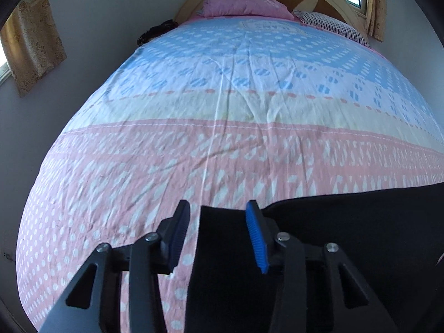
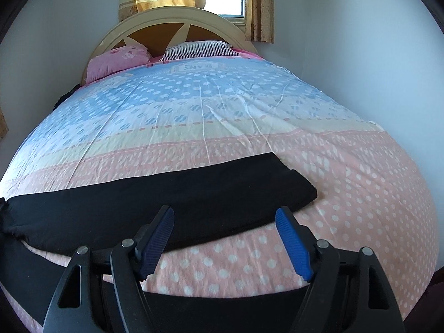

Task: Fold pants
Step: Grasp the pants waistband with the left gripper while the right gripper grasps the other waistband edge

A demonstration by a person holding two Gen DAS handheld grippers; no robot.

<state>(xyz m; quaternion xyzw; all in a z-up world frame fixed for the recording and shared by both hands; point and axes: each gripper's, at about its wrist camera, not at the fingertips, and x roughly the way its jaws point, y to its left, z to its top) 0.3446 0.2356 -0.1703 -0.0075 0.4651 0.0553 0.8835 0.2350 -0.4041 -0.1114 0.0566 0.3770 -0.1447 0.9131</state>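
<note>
Though both grippers gape, black pants (image 2: pixel 166 197) run off-frame; bedspread (image 1: pixel 222 144) beneath.

You get only one printed word, on the bedspread (image 2: pixel 194 127) near the pillows: an upside-down box (image 2: pixel 200 67) of pale capitals, too blurred to read reliably in either view.
</note>
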